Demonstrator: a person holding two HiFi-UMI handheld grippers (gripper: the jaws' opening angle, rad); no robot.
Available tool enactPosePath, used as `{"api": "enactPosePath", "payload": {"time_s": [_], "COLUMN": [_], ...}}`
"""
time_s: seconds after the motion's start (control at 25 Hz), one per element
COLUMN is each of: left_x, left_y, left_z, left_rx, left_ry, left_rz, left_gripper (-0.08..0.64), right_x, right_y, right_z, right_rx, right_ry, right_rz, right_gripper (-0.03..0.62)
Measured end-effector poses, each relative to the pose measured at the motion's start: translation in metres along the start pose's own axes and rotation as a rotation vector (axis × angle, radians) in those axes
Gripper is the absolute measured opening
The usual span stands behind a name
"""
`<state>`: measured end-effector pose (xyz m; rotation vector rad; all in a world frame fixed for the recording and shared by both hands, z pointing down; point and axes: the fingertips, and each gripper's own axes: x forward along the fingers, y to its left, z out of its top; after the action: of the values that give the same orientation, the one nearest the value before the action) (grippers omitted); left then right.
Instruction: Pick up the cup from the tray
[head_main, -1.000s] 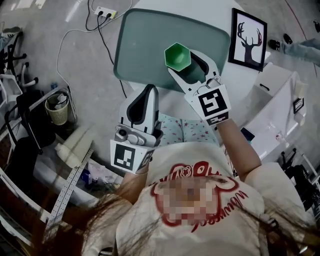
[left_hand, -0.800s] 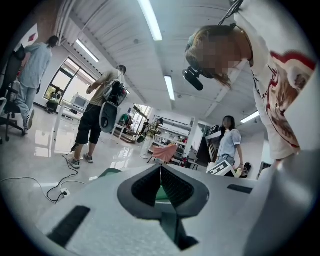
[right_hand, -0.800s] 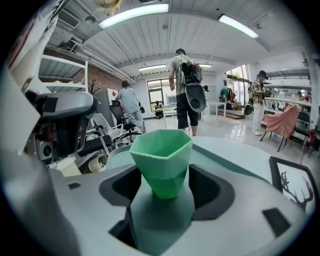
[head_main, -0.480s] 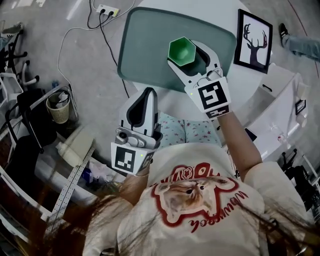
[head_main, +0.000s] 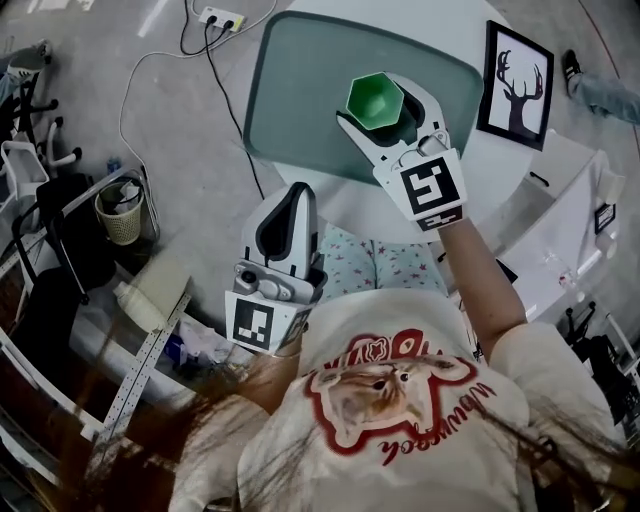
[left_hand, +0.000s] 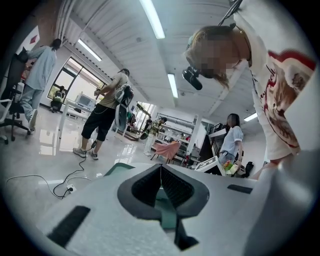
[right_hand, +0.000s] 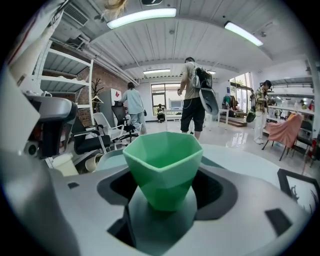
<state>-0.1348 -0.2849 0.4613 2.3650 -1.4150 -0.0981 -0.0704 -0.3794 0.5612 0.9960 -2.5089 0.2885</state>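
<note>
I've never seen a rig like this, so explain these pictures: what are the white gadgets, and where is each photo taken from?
A person holds a two-jaw gripper in each hand. One picture looks down from a head camera; the other two come from cameras on the grippers. On the white table lie a teal tray and a framed deer picture. The right gripper is opening its jaws around the green cup on the tray, not pressing it. The left gripper is shut and empty.

Head view looks steeply down; right gripper view, low and close, shares its tray (head_main: 300, 100).
</note>
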Motion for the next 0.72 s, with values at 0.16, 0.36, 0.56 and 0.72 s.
{"api": "enactPosePath", "payload": {"time_s": [0.16, 0.36, 0.56, 0.72], "left_x": [-0.005, -0.009, -0.012, -0.012], "left_y": [0.000, -0.001, -0.003, -0.008], "left_z": [-0.003, -0.003, -0.003, 0.001], "left_rx": [-0.002, 0.001, 0.008, 0.021], "left_ry": [0.005, 0.002, 0.001, -0.007], "left_rz": [0.004, 0.006, 0.007, -0.006], "left_gripper": [0.015, 0.015, 0.014, 0.014], "right_x": [0.003, 0.003, -0.002, -0.012], "right_y": [-0.002, -0.003, -0.008, -0.009], "right_z": [-0.002, 0.000, 0.003, 0.016], "right_rx": [-0.008, -0.013, -0.018, -0.011], "right_ry": [0.002, -0.015, -0.038, -0.068], "right_rz": [-0.012, -0.022, -0.058, -0.072], "right_gripper": [0.304, 0.302, 0.302, 0.302]}}
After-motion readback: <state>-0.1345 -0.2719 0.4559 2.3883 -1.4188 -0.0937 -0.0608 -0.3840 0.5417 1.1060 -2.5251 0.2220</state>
